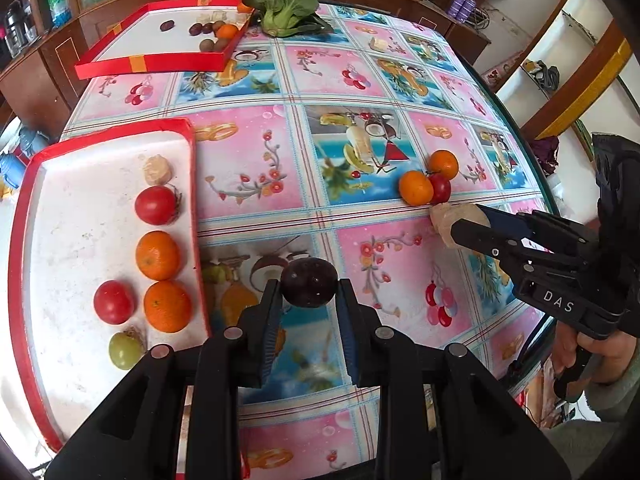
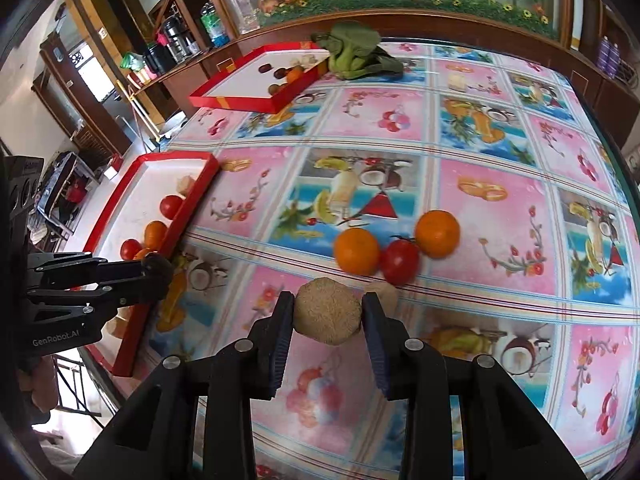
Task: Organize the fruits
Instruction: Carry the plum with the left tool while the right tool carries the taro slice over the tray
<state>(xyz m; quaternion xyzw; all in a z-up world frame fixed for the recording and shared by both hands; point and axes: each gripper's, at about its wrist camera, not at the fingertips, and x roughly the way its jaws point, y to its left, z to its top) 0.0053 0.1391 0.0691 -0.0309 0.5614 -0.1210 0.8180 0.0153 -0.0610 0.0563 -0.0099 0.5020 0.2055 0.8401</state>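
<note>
At the table's left edge sits my near tray (image 1: 36, 216), red-rimmed, with tomatoes, two oranges and a green fruit lined along its right side. Just right of that rim, my left gripper (image 1: 308, 308) is clamped on a dark plum (image 1: 307, 283), pads pressing its two sides at the widest part, the fruit held clear above the cloth. It is smooth and probably a little slippery, soft enough to bruise, so I judge a light pinch across the middle is right (no tighter than this).

Further right, towards the table's near right edge, my right gripper (image 2: 328, 316) has closed on a pale, rough-skinned lump (image 2: 328, 311), perhaps a kind of fruit or root; I cannot tell which. Its grainy surface should grip well and it looks firm and light. Just beyond it, two loose oranges (image 2: 357, 250) and a tomato (image 2: 400, 261) lie touching one another on the cloth. The tomato is the fragile one: take it across its belly, away from the stem.
</note>
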